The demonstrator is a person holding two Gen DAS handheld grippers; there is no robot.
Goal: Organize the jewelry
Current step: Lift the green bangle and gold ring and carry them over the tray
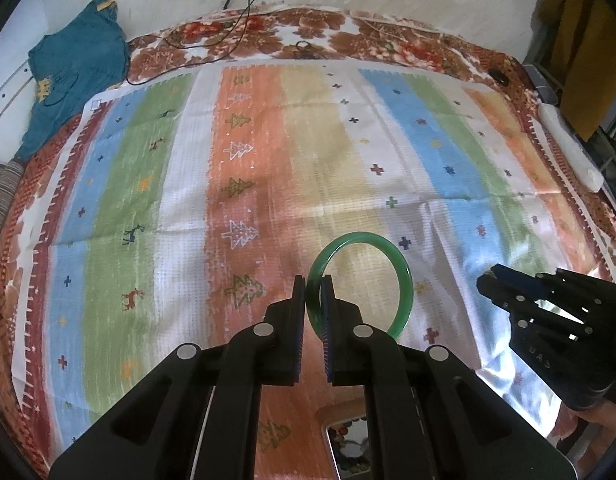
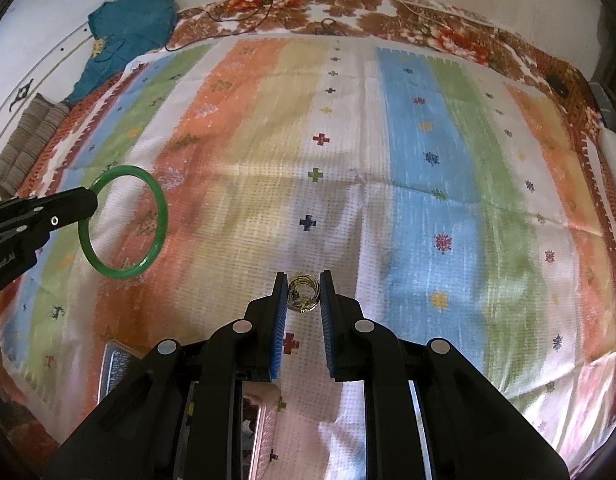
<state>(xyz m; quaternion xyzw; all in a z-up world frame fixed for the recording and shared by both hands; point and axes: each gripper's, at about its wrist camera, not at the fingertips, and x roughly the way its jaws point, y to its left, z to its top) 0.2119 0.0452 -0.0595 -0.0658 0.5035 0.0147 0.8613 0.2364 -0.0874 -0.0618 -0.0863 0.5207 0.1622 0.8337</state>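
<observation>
My left gripper [image 1: 313,284] is shut on a green bangle [image 1: 403,280], pinching its left rim and holding it upright above the striped cloth. The bangle also shows in the right wrist view [image 2: 158,208], held by the left gripper [image 2: 90,200]. My right gripper [image 2: 304,294] is shut on a small gold ring-shaped piece of jewelry [image 2: 304,295], gripped between the blue pads [image 2: 279,320]. In the left wrist view the right gripper [image 1: 487,280] sits at the right with its tips together; the gold piece is hidden there.
A striped patterned cloth [image 1: 268,160] covers the bed. A jewelry box with a mirror [image 1: 347,440] lies below my left gripper; parts of it show in the right wrist view [image 2: 116,364]. A teal garment [image 1: 76,68] and black cables [image 1: 236,12] lie at the far edge.
</observation>
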